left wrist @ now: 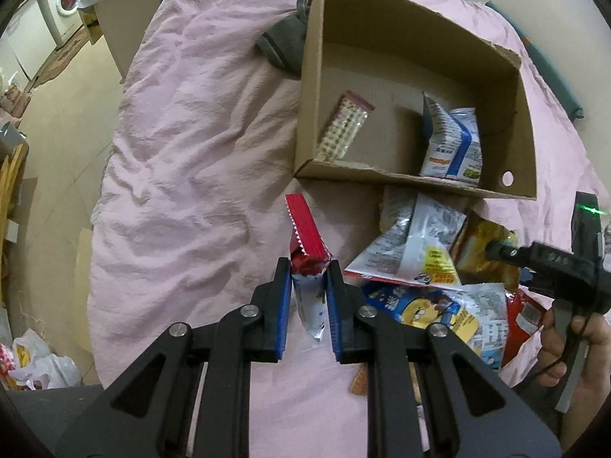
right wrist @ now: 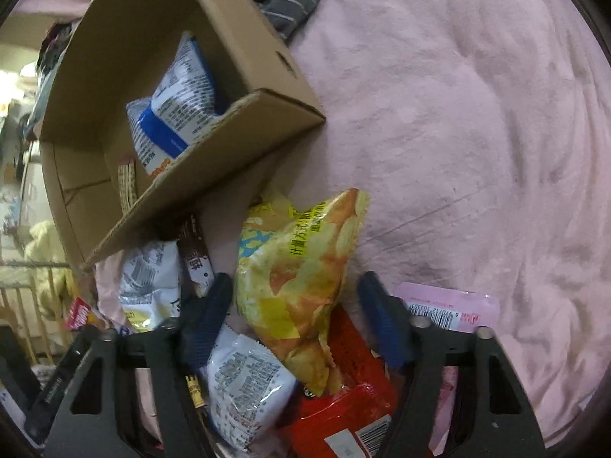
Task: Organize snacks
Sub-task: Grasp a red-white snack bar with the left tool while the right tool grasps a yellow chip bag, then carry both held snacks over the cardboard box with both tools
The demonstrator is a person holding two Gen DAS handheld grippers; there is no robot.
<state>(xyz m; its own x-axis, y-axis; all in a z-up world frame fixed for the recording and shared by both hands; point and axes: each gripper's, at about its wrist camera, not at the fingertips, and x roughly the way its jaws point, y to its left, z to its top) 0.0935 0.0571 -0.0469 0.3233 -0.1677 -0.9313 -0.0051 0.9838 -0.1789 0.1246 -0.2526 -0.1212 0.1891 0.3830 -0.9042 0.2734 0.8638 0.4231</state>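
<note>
My left gripper [left wrist: 307,271] is shut on a red and white snack packet [left wrist: 305,229], which stands upright between the blue pads, above the pink sheet. An open cardboard box [left wrist: 382,177] lies just beyond it and holds a biscuit packet [left wrist: 343,126] and a blue and white bag [left wrist: 454,141]. My right gripper [right wrist: 296,294] points down into the snack pile, with a yellow chip bag [right wrist: 294,267] between its fingers. A gap shows beside the right finger, so the pads do not clamp the bag. The box [right wrist: 214,160] sits to the upper left in the right wrist view.
Loose snacks lie in front of the box: a white bag [left wrist: 408,244], a blue and yellow bag [left wrist: 431,309], a red packet [right wrist: 343,393], a pink packet [right wrist: 450,305]. A grey striped cloth [left wrist: 282,45] lies behind the box. A hand [left wrist: 573,343] holds the right tool. The bed edge drops away at left.
</note>
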